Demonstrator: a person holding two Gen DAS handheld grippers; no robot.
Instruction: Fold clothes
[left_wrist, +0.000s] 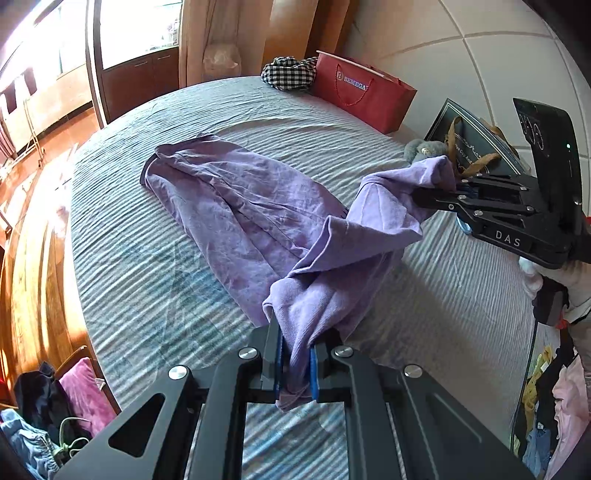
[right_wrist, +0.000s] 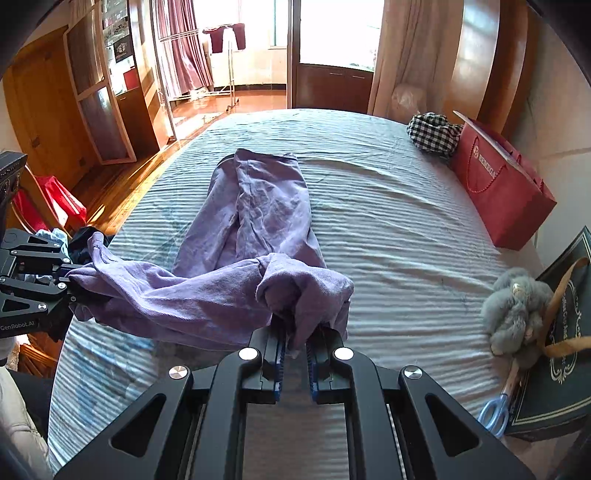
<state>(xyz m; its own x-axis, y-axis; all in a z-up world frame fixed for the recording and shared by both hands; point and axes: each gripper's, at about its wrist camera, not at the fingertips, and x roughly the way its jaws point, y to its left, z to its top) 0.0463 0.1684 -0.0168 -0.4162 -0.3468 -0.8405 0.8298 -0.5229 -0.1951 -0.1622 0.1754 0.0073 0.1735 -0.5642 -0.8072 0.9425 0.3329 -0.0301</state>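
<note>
The purple garment lies lengthwise on the bed, its far end flat on the striped cover and its near end lifted clear of it. Each near corner is pinched by one tool: the left tool has its blue pads pressed together on a bunch of cloth, and the right tool grips the other corner the same way. Seen from the left wrist, the right tool holds its corner off to the right side, so the near edge hangs slack between the two grips with a twisted fold in the middle.

Holding both corners at once probably serves to carry the near edge as one line, so it can be laid over the flat far part as a fold. The slack suggests the tools would need to draw apart first, or the fold will land creased.

A checked cloth and a red bag sit at the far right, well away from the garment.
</note>
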